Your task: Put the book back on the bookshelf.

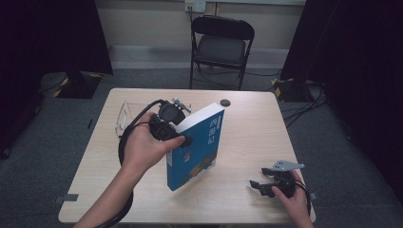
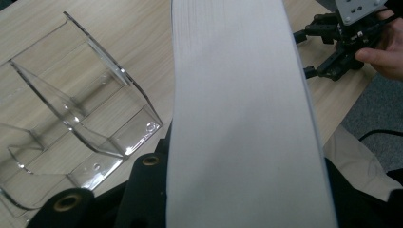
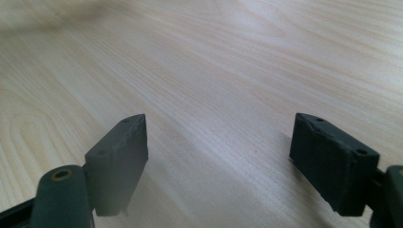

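A blue book [image 1: 197, 147] with white page edges stands tilted on the wooden table [image 1: 256, 137], its lower corner on the surface. My left gripper [image 1: 183, 137] is shut on the book's upper edge, held from the left by a hand. In the left gripper view the pale page block [image 2: 242, 118] runs up between the black jaws. My right gripper [image 1: 258, 177] lies near the table's front right corner, a hand holding it. Its jaws stand wide apart over bare wood [image 3: 218, 156], with nothing between them. From the left gripper view that right gripper [image 2: 328, 52] sits at the upper right.
A clear acrylic stand [image 1: 124, 114] [image 2: 85, 118] stands at the table's back left, just behind the left hand. A small dark round object [image 1: 225, 102] lies near the far edge. A black folding chair [image 1: 222, 45] stands beyond the table.
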Available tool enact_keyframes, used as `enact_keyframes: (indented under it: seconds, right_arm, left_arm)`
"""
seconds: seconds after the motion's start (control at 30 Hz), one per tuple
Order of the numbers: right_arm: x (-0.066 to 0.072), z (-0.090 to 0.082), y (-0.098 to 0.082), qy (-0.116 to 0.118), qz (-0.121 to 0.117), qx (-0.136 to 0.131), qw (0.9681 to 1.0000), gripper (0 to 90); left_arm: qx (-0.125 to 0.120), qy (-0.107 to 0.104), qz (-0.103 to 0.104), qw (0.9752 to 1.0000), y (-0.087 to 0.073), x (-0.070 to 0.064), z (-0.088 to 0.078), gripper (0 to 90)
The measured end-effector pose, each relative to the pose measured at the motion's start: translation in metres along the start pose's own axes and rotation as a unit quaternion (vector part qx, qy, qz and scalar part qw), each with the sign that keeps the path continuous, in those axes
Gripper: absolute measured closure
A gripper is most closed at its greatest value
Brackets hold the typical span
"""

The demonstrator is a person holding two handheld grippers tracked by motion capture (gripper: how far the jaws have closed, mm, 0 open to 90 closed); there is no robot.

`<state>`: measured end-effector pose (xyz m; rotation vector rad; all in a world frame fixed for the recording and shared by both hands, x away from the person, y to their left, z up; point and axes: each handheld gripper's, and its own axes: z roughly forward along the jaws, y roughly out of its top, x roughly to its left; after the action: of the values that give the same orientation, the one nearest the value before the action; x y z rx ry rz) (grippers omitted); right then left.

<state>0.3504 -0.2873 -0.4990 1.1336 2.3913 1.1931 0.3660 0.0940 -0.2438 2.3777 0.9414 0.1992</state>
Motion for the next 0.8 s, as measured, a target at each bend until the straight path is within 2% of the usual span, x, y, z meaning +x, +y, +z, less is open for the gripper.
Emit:
enact_keyframes:
  seconds: [0.07, 0.47, 0.7, 0.8]
  right_arm:
    - [0.000, 0.000, 0.000, -0.001, 0.000, 0.000, 1.0000, 19.7]
    - [0.002, 0.001, 0.000, -0.008, -0.010, 0.003, 0.9999, 19.6]
    - [0.008, 0.003, 0.000, -0.027, -0.041, 0.013, 0.9987, 19.9]
    - [0.010, 0.004, 0.001, -0.033, -0.052, 0.016, 0.9980, 19.6]
  left_arm:
    - [0.003, 0.005, 0.002, 1.0000, -0.001, 0.000, -0.005, 62.6]
    - [0.007, 0.014, -0.014, 0.9998, -0.013, 0.012, -0.026, 62.6]
    - [0.001, 0.019, -0.022, 0.9996, -0.020, 0.018, -0.036, 62.6]
    - [0.005, 0.028, -0.024, 0.9993, -0.022, 0.020, -0.039, 62.6]
